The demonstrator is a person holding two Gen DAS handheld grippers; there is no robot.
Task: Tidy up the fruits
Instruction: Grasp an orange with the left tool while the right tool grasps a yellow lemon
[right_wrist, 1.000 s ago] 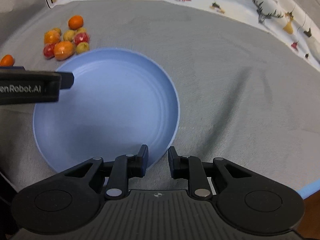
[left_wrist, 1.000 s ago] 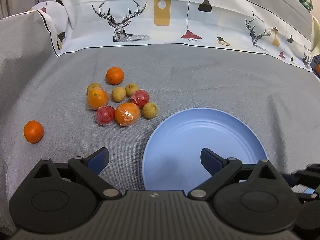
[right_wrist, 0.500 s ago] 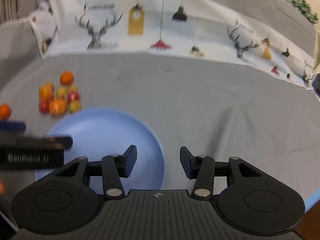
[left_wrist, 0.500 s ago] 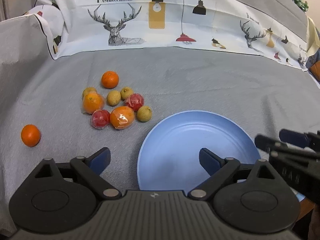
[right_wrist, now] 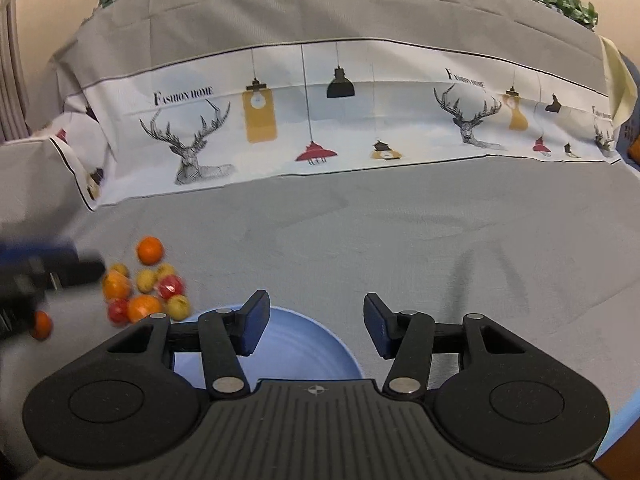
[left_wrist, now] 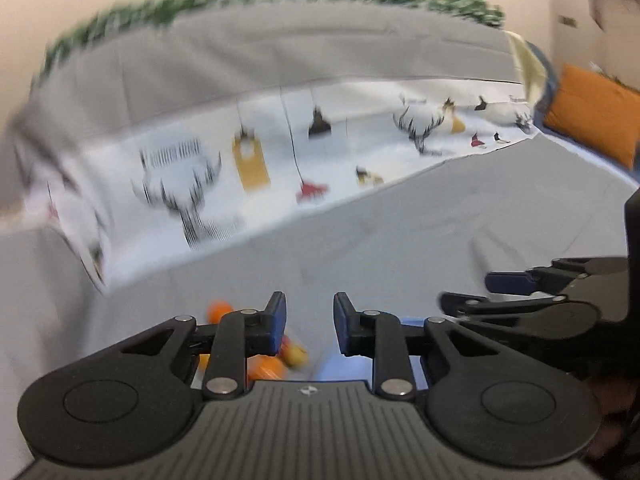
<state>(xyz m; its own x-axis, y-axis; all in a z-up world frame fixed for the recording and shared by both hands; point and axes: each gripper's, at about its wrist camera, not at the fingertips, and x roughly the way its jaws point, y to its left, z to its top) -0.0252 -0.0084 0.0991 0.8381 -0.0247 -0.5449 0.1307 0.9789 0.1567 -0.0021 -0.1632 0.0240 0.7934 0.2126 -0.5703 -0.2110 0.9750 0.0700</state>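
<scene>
Round pale-blue plate: mixed orange, red and yellow fruits just left. Your left gripper: jaws closing, empty. Your right gripper: jaws part-open, empty.

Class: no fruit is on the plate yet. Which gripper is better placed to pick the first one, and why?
Probably left: the left gripper is beside the fruit; the right gripper is over the plate. Both hold nothing.

My left gripper and right gripper look identical: black plastic linkages, silver pivot screws, blue finger pads, ribbed grey housing with a tiny crosshair logo.
</scene>
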